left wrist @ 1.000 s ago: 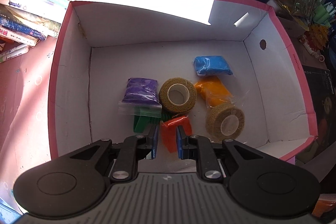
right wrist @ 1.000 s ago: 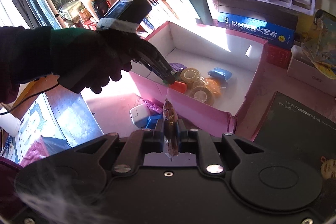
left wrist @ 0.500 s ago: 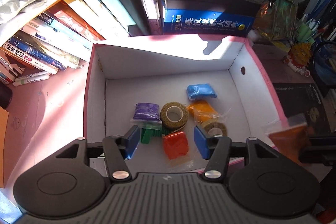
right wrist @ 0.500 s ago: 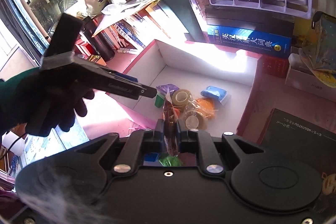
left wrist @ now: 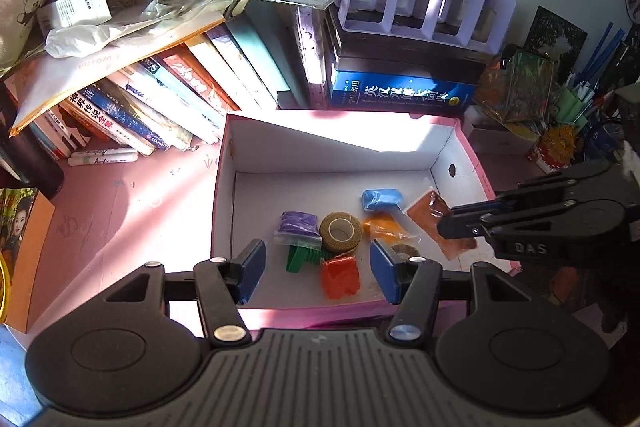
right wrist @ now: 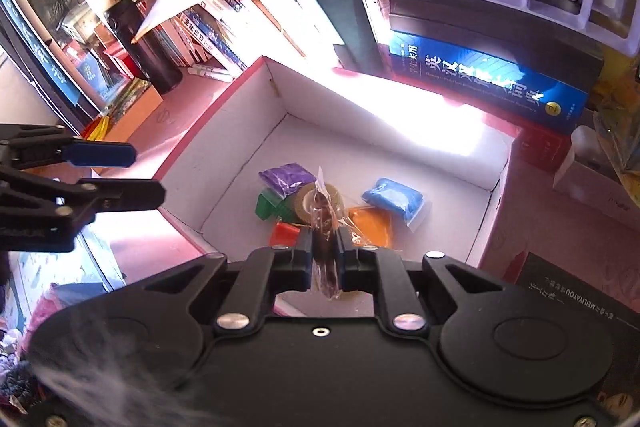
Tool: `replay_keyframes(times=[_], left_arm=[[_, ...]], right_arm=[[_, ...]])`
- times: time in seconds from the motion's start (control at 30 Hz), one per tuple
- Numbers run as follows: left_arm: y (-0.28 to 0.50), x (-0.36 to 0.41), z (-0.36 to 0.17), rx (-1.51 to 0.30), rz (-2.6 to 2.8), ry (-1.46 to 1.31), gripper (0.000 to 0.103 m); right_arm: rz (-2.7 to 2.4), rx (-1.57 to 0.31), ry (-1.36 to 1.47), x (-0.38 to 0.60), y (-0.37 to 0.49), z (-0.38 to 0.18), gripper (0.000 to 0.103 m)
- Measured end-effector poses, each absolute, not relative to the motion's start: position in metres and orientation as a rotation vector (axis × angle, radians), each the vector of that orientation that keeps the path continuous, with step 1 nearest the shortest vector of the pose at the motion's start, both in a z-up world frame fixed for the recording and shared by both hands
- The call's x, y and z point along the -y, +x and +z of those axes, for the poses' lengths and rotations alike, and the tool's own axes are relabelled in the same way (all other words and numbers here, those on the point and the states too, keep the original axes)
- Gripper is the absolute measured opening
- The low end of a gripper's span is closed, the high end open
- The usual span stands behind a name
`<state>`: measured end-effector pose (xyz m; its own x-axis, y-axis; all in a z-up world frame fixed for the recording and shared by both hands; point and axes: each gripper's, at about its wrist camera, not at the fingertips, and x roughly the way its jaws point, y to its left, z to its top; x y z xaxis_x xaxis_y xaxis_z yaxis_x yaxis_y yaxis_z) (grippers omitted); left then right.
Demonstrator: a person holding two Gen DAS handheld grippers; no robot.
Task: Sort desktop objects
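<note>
The small clear plastic bag of brown-orange filling [right wrist: 325, 227] hangs over the pink-rimmed white cardboard box [left wrist: 472, 147], above the items already inside. It appears light, limp and slippery; the pinch on its flat body suits it. The right gripper [right wrist: 325, 255] is clamped narrow upon it. The left gripper [left wrist: 316, 269] stands part open, holding nothing, above the red bag [left wrist: 340, 277].
</note>
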<state>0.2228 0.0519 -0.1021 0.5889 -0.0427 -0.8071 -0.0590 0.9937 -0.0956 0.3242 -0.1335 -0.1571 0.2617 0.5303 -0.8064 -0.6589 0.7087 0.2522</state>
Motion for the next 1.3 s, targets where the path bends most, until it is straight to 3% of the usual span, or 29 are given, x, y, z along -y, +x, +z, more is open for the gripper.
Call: replay_keyframes(times=[0.93,1.0,1.07,1.1,1.3], left_arm=[[0.165,-0.074,-0.103,-0.975,0.021,-0.175,0.056],[0.164,-0.074,-0.103,-0.976,0.017,-0.177,0.056],[0.163,-0.075,-0.103,-0.976,0.011,-0.177,0.056],[0.163,-0.074,-0.103,-0.977,0.008,-0.178,0.056],[0.164,-0.071,-0.102,-0.972,-0.024,-0.170,0.056]], right_arm=[[0.697,-1.157,-0.302,0.060,0.375,-0.203,0.012],[0.682,-1.137,-0.328,0.058,0.372,-0.201,0.017],[0.664,-1.116,-0.347,0.059,0.370,-0.198,0.046],[0.654,-1.106,-0.348,0.060,0.369,-0.195,0.051],[0.612,-1.059,-0.361,0.066,0.363,-0.178,0.058]])
